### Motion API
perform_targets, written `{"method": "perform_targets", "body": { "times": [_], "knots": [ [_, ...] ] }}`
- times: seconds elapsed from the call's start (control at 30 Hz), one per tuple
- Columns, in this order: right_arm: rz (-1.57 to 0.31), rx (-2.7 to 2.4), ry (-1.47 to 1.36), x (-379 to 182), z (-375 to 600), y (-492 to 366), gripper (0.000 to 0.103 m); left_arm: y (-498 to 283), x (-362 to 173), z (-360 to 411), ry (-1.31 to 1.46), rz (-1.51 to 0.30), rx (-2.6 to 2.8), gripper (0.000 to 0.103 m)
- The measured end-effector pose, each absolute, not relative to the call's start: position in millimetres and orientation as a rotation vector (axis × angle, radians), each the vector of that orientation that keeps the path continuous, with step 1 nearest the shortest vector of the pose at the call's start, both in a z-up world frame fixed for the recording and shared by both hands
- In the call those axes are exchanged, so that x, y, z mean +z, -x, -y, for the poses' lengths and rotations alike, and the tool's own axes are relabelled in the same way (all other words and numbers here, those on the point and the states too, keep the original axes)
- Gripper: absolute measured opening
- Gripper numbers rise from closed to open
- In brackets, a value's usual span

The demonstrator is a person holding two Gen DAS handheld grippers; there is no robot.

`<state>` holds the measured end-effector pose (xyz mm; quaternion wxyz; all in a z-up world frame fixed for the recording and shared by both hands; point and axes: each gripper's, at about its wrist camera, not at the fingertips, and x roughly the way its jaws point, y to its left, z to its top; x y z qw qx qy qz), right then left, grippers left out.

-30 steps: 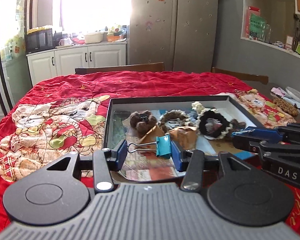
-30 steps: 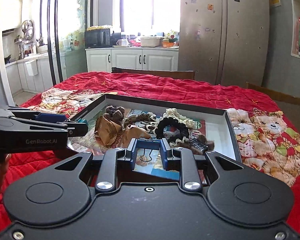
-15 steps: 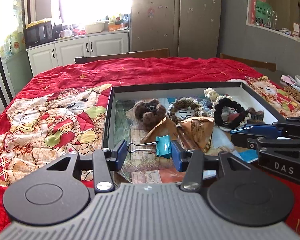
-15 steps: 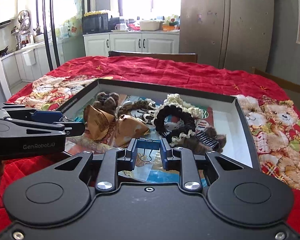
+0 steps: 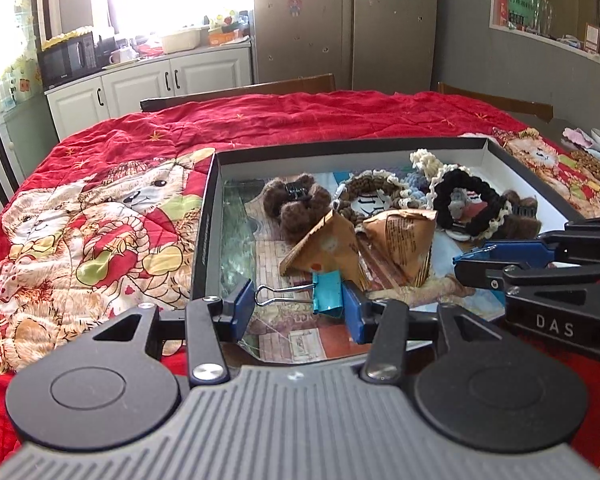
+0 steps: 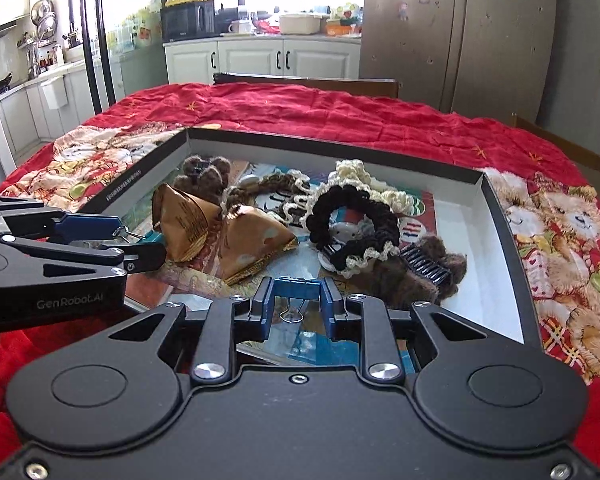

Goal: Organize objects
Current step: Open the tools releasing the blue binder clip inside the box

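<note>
A shallow black box (image 5: 206, 224) (image 6: 500, 216) lies on the red quilt and holds hair ties, clips and two brown paper packets (image 5: 360, 240) (image 6: 220, 232). My left gripper (image 5: 298, 308) is shut on a teal binder clip (image 5: 327, 292) and holds it over the box's near left part. My right gripper (image 6: 296, 306) is shut on a blue binder clip (image 6: 297, 290) over the box's near edge. Each gripper shows in the other's view, the right one (image 5: 496, 264) and the left one (image 6: 112, 240).
A black scrunchie (image 6: 352, 224), brown furry clips (image 5: 296, 200) (image 6: 420, 268) and crocheted ties (image 6: 364, 176) crowd the box's far half. The red bear quilt (image 5: 100, 216) covers the table. Chair backs (image 5: 240, 90) stand at the far edge; kitchen cabinets and a fridge lie beyond.
Both grippers have moved forward and lower over the box, each still holding its binder clip. The objects in the box have not moved.
</note>
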<state>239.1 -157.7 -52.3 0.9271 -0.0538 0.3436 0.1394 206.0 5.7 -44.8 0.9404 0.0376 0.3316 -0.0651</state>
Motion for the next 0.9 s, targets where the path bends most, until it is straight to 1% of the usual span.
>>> {"method": "perform_targets", "body": {
  "times": [0.2, 0.23, 0.3, 0.37, 0.43, 0.5, 0.53, 0.7, 0.83, 0.9],
  "knots": [
    [-0.725, 0.285, 0.101, -54.2, 160.4, -242.1, 0.024, -208.1, -46.1, -7.1, -0.064, -0.691, -0.142, 0.051],
    [-0.727, 0.285, 0.107, -54.1, 159.8, -242.2, 0.024, -208.4, -46.2, -7.1, -0.065, -0.692, -0.144, 0.053],
    [-0.731, 0.285, 0.114, -53.7, 158.9, -242.5, 0.024, -208.5, -46.0, -7.3, -0.064, -0.693, -0.149, 0.063],
    [-0.732, 0.284, 0.116, -53.1, 158.5, -242.3, 0.024, -207.4, -45.4, -6.4, -0.068, -0.687, -0.151, 0.065],
    [-0.731, 0.281, 0.118, -52.4, 158.5, -242.2, 0.026, -206.3, -44.0, -5.7, -0.072, -0.682, -0.150, 0.065],
    [-0.724, 0.281, 0.116, -51.1, 159.8, -240.7, 0.036, -204.6, -41.7, -5.6, -0.069, -0.677, -0.154, 0.069],
    [-0.719, 0.282, 0.115, -50.0, 160.4, -239.6, 0.037, -203.2, -40.3, -5.6, -0.068, -0.673, -0.155, 0.070],
    [-0.687, 0.285, 0.126, -41.2, 161.3, -228.9, 0.041, -190.8, -29.4, -2.8, -0.083, -0.636, -0.161, 0.078],
    [-0.653, 0.284, 0.118, -29.5, 166.0, -216.6, 0.041, -177.8, -18.3, -1.4, -0.097, -0.606, -0.161, 0.082],
    [-0.633, 0.282, 0.112, -22.4, 168.7, -208.3, 0.045, -171.1, -11.8, -2.8, -0.091, -0.594, -0.156, 0.087]
  ]
}}
